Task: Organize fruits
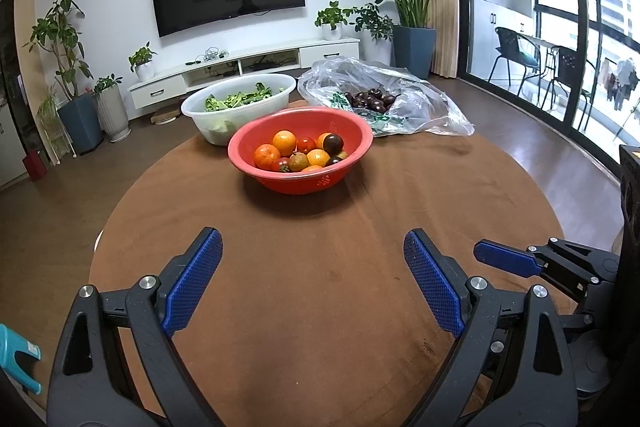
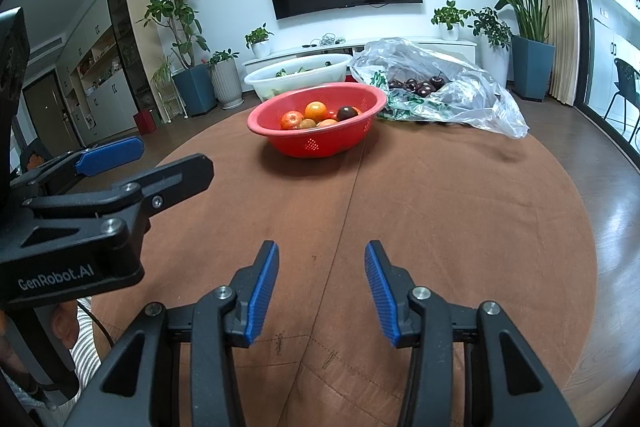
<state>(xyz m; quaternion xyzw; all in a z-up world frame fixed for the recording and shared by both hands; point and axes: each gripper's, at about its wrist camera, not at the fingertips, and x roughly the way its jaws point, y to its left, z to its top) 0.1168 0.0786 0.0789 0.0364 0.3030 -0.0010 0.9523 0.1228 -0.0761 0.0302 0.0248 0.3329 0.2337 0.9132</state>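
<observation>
A red colander bowl (image 1: 352, 135) with oranges (image 1: 284, 142), small tomatoes and dark plums stands at the far middle of the round brown table (image 1: 320, 267); it also shows in the right wrist view (image 2: 280, 131). A clear plastic bag (image 1: 424, 99) holding dark cherries (image 1: 370, 101) lies behind it to the right, also in the right wrist view (image 2: 472, 91). My left gripper (image 1: 312, 247) is open and empty above the near table. My right gripper (image 2: 321, 259) is open and empty, beside the left one.
A white basin (image 1: 240, 107) with green leaves stands behind the red bowl to the left. The table edge curves round on both sides. A TV cabinet, potted plants and glass doors lie beyond. A teal object (image 1: 16, 359) is at the lower left.
</observation>
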